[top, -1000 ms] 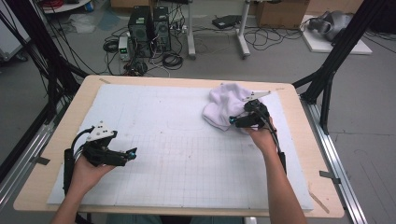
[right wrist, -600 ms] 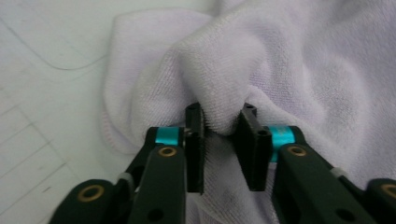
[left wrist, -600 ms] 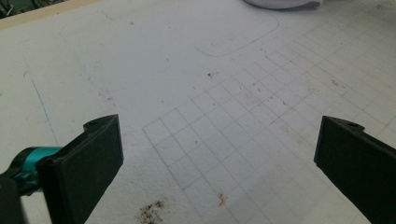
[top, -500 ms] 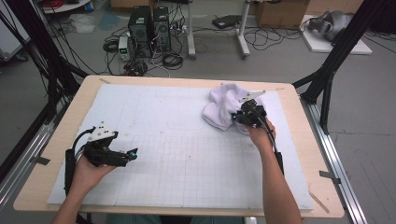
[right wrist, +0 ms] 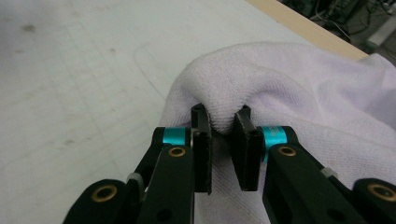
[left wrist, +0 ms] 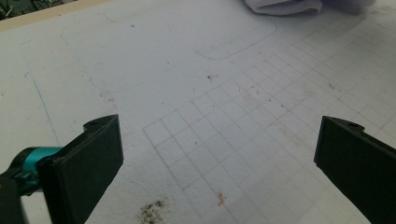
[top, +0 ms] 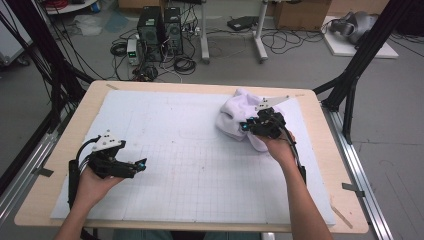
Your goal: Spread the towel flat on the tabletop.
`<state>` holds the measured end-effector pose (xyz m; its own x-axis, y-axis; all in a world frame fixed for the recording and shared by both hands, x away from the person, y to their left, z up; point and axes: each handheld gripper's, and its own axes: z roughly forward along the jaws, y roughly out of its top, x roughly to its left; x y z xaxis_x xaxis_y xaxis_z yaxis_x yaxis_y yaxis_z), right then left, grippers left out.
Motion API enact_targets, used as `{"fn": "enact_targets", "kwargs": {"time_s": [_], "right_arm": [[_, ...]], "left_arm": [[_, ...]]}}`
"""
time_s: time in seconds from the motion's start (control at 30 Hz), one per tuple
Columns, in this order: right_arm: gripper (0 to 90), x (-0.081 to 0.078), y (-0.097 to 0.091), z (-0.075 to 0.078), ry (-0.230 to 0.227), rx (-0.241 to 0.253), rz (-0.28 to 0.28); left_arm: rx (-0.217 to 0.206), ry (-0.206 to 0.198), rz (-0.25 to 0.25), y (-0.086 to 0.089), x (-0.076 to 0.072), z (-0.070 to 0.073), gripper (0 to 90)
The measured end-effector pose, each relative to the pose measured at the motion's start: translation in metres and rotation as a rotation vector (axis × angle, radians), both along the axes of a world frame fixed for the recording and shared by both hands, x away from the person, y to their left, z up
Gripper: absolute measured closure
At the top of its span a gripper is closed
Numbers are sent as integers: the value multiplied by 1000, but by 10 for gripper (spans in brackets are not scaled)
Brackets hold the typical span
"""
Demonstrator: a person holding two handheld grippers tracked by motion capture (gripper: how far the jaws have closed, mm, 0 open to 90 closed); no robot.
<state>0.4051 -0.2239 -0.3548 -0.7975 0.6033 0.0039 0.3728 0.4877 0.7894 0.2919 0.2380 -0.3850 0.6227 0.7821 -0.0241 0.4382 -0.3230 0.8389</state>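
White towel (right wrist: pixel 299 79) pinched in right tool (right wrist: pixel 223 126), forearm stretched forward

No text, label, brand, number or sign can be read anywhere; the white mat (top: pixel 190 165) on the counter carries just a printed grid, no characters.

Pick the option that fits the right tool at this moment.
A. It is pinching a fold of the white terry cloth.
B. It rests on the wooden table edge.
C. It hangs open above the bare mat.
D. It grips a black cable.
A: in the right gripper view the right tool has its black jaws closed on a raised fold of the crumpled white terry cloth.
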Motion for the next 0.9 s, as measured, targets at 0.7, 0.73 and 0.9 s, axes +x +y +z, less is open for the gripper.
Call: {"fn": "enact_targets", "kwargs": {"time_s": [0.7, 0.73, 0.9], "right_arm": [[801, -79, 65, 35, -2, 127, 316], [801, -79, 65, 35, -2, 127, 316], [800, -100, 85, 39, 24, 155, 411]], "left_arm": [[-15, -16, 0, 6, -5, 8, 18], [-16, -17, -1, 6, -5, 9, 18], [-20, -22, -4, 8, -6, 12, 20]]}}
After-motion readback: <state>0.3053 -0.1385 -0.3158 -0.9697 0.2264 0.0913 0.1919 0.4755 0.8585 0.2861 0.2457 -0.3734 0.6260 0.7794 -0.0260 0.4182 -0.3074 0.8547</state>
